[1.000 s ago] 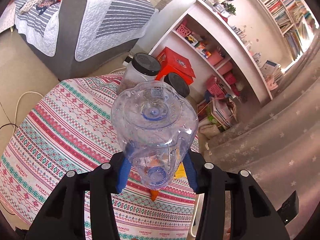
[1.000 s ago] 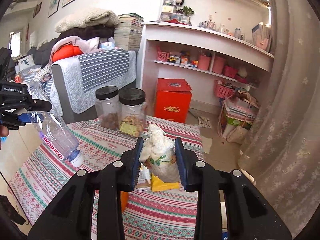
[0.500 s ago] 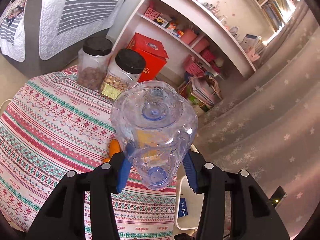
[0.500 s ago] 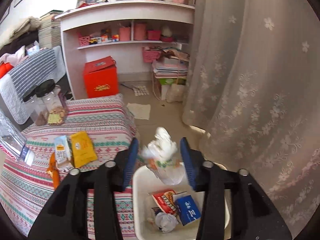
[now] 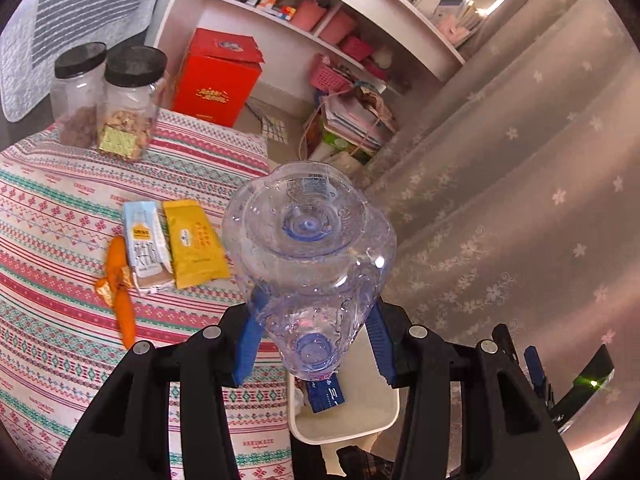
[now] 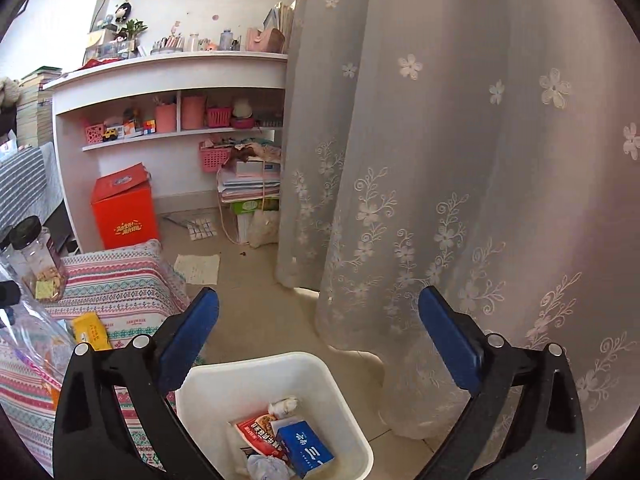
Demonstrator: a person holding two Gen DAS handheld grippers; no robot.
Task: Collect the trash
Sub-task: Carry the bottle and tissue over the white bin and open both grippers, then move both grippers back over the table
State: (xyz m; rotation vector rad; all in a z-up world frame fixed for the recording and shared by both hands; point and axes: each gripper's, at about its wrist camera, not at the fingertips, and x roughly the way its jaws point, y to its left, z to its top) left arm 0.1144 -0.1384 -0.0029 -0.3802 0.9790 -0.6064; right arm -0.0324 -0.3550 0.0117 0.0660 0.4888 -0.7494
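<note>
My left gripper [image 5: 314,316] is shut on a clear plastic bottle [image 5: 310,248], holding it base-forward above the table edge and the white trash bin [image 5: 352,424]. My right gripper [image 6: 318,320] is open and empty, right above the white bin [image 6: 320,372], which holds a red wrapper [image 6: 258,430], a blue box [image 6: 306,450] and crumpled paper [image 6: 284,404]. On the table lie a yellow packet [image 5: 196,244], a light blue carton [image 5: 144,246] and an orange wrapper [image 5: 118,284].
The table has a striped patterned cloth [image 5: 52,216]. Two black-lidded jars [image 5: 128,104] stand at its far side. A red box [image 5: 216,76] and white shelves [image 6: 168,80] are behind. A floral curtain [image 6: 460,160] hangs to the right of the bin.
My right gripper opened and let the wad of trash fall into the bin. My left gripper carried the bottle right, toward the bin.
</note>
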